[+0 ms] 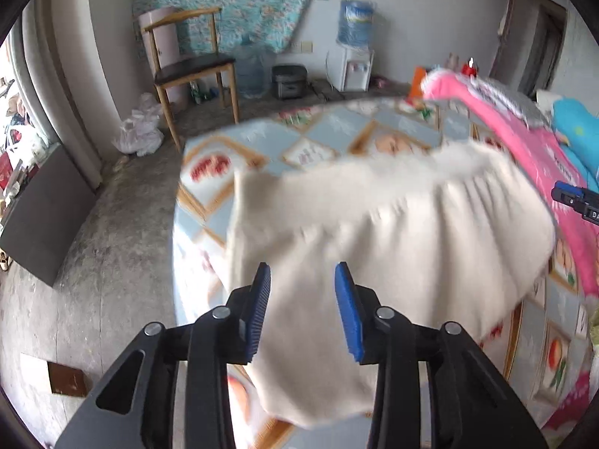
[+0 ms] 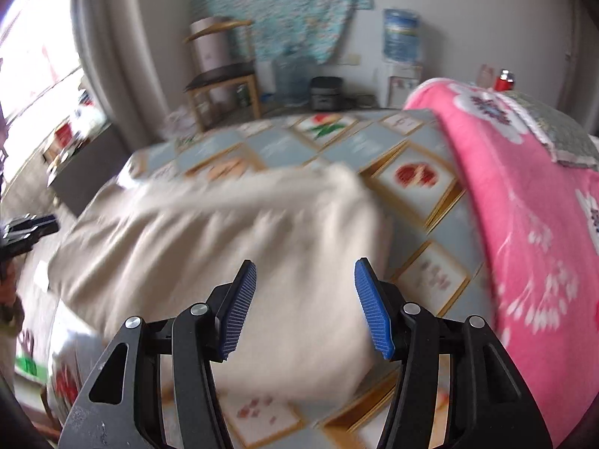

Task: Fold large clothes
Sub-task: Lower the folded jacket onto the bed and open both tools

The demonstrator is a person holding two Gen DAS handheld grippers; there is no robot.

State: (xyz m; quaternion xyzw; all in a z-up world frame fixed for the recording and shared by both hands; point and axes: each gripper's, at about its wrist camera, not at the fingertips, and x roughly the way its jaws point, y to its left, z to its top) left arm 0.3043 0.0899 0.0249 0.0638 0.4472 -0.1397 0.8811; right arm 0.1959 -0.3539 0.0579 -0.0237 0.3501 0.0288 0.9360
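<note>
Left wrist view: both the left gripper (image 1: 302, 273) and right gripper (image 2: 305, 269) gape above cream garment (image 1: 393, 232) on patterned bed (image 1: 310, 131).

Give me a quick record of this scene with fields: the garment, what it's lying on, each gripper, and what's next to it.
garment: cream cloth, bunched and blurred
surface: bed sheet with fruit squares
left gripper: open, nothing pinched, cloth beyond its tips
right gripper: open, nothing pinched, over the cloth
beside garment: pink blanket along the cloth's right side
background: wooden chair, water dispenser
fold status: cannot tell how far along
</note>
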